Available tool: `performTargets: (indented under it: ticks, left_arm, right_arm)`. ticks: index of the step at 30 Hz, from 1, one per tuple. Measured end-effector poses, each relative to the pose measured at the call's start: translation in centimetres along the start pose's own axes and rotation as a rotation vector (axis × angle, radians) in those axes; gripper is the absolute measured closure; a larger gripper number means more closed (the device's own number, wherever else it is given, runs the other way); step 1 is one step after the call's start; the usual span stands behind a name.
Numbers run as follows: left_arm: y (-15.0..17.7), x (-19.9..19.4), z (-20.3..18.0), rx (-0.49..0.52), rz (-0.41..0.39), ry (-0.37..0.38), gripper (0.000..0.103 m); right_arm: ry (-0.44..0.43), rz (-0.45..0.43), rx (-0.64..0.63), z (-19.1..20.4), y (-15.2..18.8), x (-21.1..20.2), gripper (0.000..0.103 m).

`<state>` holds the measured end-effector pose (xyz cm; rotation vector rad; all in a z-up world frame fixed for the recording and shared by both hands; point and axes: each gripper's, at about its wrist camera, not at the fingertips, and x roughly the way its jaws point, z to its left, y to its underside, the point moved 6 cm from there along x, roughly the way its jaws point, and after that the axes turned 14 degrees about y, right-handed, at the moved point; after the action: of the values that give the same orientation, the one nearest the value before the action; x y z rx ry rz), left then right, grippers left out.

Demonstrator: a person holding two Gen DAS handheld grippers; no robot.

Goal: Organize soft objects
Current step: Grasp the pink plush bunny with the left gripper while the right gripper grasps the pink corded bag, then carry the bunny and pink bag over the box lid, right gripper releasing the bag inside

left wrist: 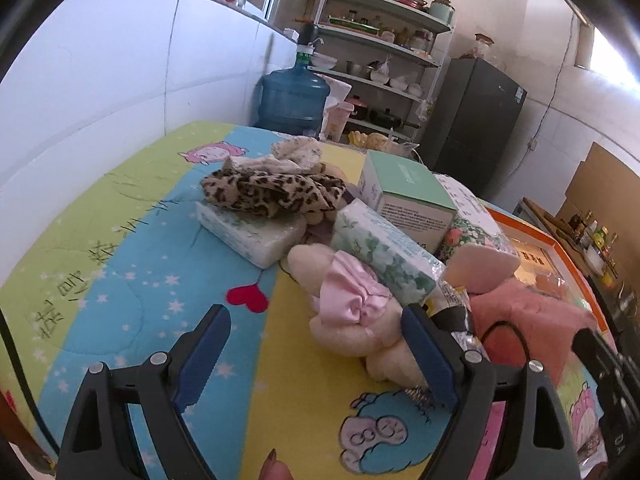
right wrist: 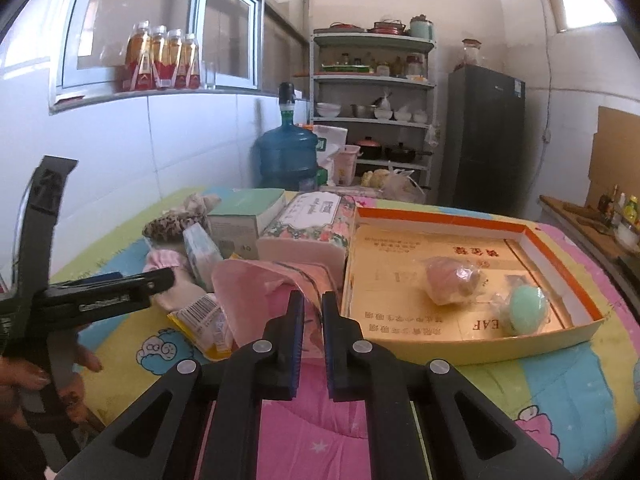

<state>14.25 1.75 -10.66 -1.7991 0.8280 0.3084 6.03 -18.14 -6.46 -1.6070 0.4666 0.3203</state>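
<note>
Right wrist view shows the right hand-held gripper (right wrist: pixel 311 304) nipped nearly closed on the limp pink cloth (right wrist: pixel 256 292) at lower centre, beside the cardboard tray (right wrist: pixel 460 346); light, floppy, best held by a bunched fold.

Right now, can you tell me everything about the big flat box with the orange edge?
The box is a wide, shallow cardboard tray lying flat and open on the cartoon quilt. Its rim is orange, its walls white inside, and its yellowish floor carries red printed characters. Two wrapped round soft things sit in it: a pink one and a green one, near its front right corner. Its left wall stands beside the floral tissue pack. Neither gripper touches it.
</note>
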Motion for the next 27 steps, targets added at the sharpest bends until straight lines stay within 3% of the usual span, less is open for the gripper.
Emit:
performTargets:
  ticks: [4,5,7,9,13,16,21,23,24,27]
  left_arm:
    - [0.0,1.3,0.2,-0.083,0.034,0.028,0.016]
    - [0.0,1.5,0.3,-0.099,0.037,0.041,0.020]
    - [-0.1,1.9,0.2,-0.123,0.032,0.094,0.037]
    - [0.0,1.7,-0.4,-0.116,0.021,0.123,0.062]
    - [0.1,1.2,-1.8,-0.037,-0.004,0.107,0.067]
    - [0.1,0.9,-1.9,-0.030,-0.011,0.109,0.069]
    - [0.1,-0.1,-1.8,-0.018,-0.026,0.103,0.071]
    - [0.0,-0.7,-1.6,-0.014,-0.041,0.102,0.071]
    - [-0.1,-1.1,-1.6,-0.012,-0.049,0.101,0.071]
    - [-0.3,-2.0,-1.7,0.001,-0.067,0.100,0.071]
  right_arm:
    - [-0.012,0.017,0.019,-0.5,0.4,0.6,0.094]
    - [-0.015,0.021,0.025,-0.7,0.5,0.8,0.094]
    - [-0.028,0.031,0.039,-1.0,0.7,1.1,0.094]
    - [-0.043,0.040,0.050,-1.2,0.9,1.3,0.092]
    - [-0.049,0.067,0.056,-1.4,1.1,2.1,0.059]
    - [-0.051,0.068,0.039,-1.0,1.0,2.5,0.058]
    - [-0.041,0.040,-0.025,0.4,0.2,2.7,0.060]
    - [-0.029,0.026,-0.044,0.8,-0.2,2.7,0.090]
    - [-0.027,0.026,-0.050,1.0,-0.2,2.7,0.094]
    - [-0.043,0.029,-0.037,1.0,-0.4,2.6,0.094]
